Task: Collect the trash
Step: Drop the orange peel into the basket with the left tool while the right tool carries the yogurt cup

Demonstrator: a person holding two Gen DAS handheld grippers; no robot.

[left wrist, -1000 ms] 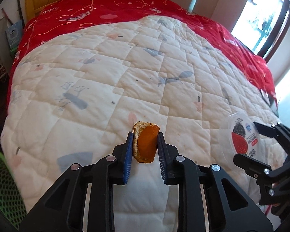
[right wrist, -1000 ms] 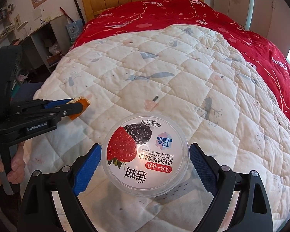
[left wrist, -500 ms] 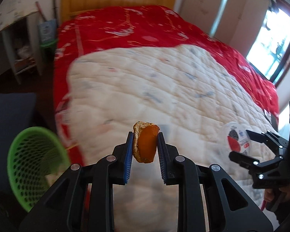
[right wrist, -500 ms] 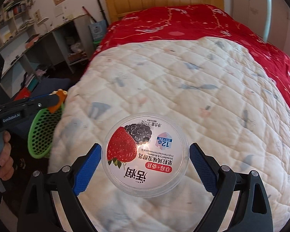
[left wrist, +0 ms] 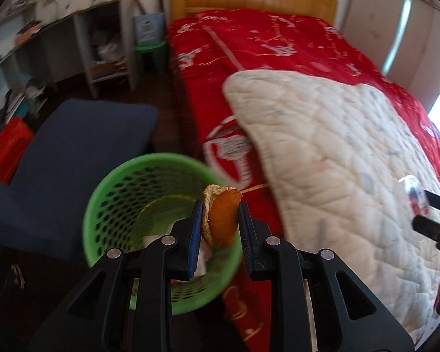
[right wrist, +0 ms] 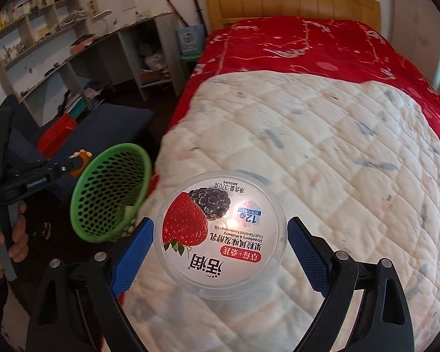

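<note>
1. Left gripper (left wrist: 220, 220): jaws narrow, blue pads clamped on both sides of a piece of orange peel (left wrist: 221, 218). The peel, orange outside and pale pith at its left edge, was held in the air above the near rim of item 3.
2. Right gripper (right wrist: 220, 242): jaws wide, blue pads pressed against opposite sides of a round clear yogurt cup (right wrist: 221, 231). Lid printed with a strawberry and a mulberry, facing the camera; the cup was held over the near part of the quilt.
3. Green basket (left wrist: 117, 193): perforated plastic, standing on the dark floor just beside the bed's side. Some pale scraps lay at the bottom; what they were could not be told.
4. Person's hand (right wrist: 7, 242): seen at the left edge of the right wrist view, gripping the left tool's handle.
5. White quilt (right wrist: 322, 152): quilted, with small faded prints, lying over item 6.
6. Red bedspread (left wrist: 278, 47): covering the bed and hanging down its side.
7. Blue chair (left wrist: 73, 152): dark upholstered seat, beyond the basket.
8. Wooden headboard (right wrist: 293, 3): at the far end.
9. Desk with shelves (right wrist: 73, 52): cluttered, along the left wall.
</note>
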